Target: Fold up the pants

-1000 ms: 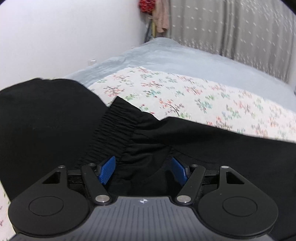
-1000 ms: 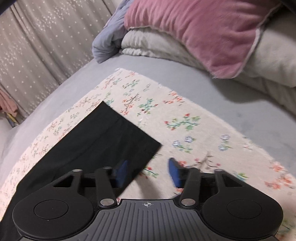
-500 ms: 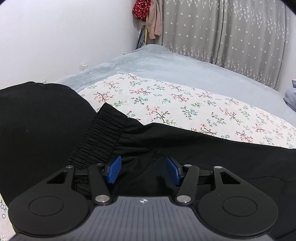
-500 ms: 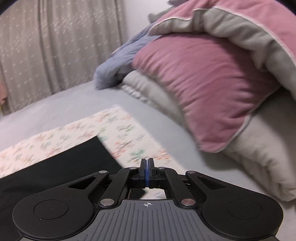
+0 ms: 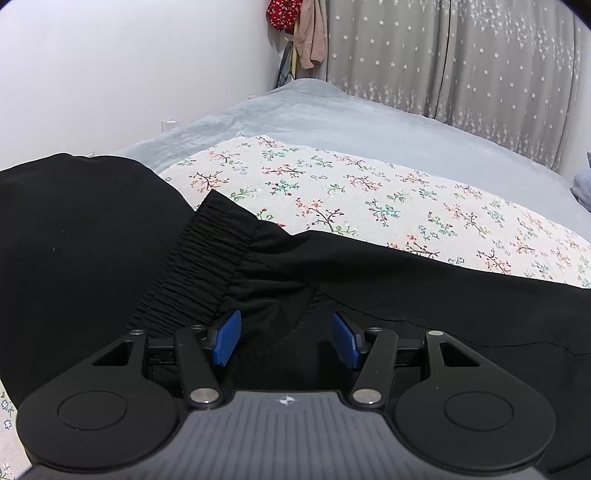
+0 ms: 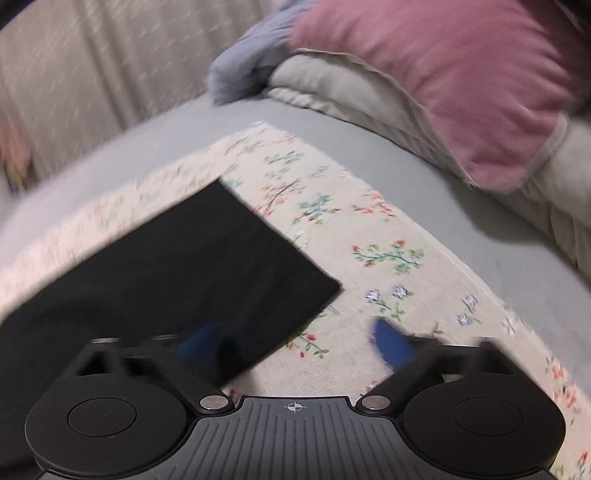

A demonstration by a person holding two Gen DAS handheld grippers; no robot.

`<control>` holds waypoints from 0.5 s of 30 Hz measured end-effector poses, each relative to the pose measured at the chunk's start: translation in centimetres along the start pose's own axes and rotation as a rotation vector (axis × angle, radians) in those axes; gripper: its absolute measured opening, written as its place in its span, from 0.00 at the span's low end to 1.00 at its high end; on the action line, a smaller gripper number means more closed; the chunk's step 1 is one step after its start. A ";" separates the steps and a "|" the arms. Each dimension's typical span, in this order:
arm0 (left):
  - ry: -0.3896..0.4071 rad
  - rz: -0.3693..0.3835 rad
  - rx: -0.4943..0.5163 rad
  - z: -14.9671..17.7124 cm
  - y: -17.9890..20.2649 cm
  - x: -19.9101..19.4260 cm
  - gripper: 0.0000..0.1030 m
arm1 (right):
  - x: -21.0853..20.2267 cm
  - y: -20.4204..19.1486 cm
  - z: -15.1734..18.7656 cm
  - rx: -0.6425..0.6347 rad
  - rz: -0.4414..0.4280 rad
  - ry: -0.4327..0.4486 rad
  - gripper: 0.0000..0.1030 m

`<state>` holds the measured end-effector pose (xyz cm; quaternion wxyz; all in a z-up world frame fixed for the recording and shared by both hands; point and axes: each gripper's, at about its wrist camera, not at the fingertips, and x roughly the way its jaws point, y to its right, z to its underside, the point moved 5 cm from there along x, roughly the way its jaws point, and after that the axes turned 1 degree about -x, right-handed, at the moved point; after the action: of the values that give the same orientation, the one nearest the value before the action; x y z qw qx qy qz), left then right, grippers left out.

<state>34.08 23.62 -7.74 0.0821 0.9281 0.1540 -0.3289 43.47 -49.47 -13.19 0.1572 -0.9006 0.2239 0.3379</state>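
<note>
Black pants (image 5: pixel 406 288) lie spread over a floral sheet (image 5: pixel 369 199) on the bed (image 5: pixel 332 118), which wears a grey cover. In the left wrist view the gathered elastic waistband (image 5: pixel 199 266) sits toward the left end of the sheet, running back from the tongs toward the sheet's far edge, with a rounded black fold of fabric (image 5: pixel 74 240) heaped just to its left. The leg fabric stretches off to the right along the near side of the sheet.

The left tongs (image 5: pixel 286 341) are spread wide, blue pads (image 5: pixel 226 342) apart and nothing pinched between them; they sit low over the dark cloth just right of the waistband, though whether the pads touch the fabric cannot be told. Beyond the bed's far edge stand a white wall (image 5: pixel 110 74), hanging clothes (image 5: pixel 295 33) in the corner and a star-patterned curtain (image 5: pixel 461 66).

The right wrist view is blurred. Here the leg hem end of the pants (image 6: pixel 207 266) lies flat on the sheet, its square corner (image 6: pixel 338 286) pointing toward the sheet's right edge. The right tongs (image 6: pixel 295 347) are also wide apart and grip nothing: the left pad is over the black hem, the right pad over bare floral sheet (image 6: pixel 388 254). Past the sheet's far corner, at the bed's head, are a pink pillow (image 6: pixel 443 85), a beige quilt (image 6: pixel 351 96) and a bluish cloth (image 6: pixel 243 62).
</note>
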 end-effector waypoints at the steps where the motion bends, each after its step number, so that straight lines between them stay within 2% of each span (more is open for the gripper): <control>1: 0.000 -0.002 -0.002 0.0 0.0 0.0 0.71 | 0.2 -0.4 -0.1 -0.011 -0.004 -0.001 0.07; 2: 0.001 -0.003 -0.004 0.0 -0.1 0.0 0.71 | 0.3 -0.6 -0.1 -0.001 -0.026 -0.008 0.00; 8: 0.007 -0.002 -0.007 -0.2 -0.4 -0.1 0.71 | -0.7 -0.4 -0.8 -0.021 0.017 0.027 0.00; 11: 0.019 0.000 -0.011 -0.4 -0.4 -0.4 0.71 | -2.0 0.2 -1.5 -0.056 0.094 0.084 0.00; 15: 0.027 0.002 -0.011 -0.8 -0.7 -0.5 0.71 | -1.7 2.2 -1.7 -0.021 0.106 0.068 0.00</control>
<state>33.95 24.37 -6.88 0.0855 0.9322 0.1559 -0.3154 42.19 -51.56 -11.10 0.1221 -0.9000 0.2730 0.3172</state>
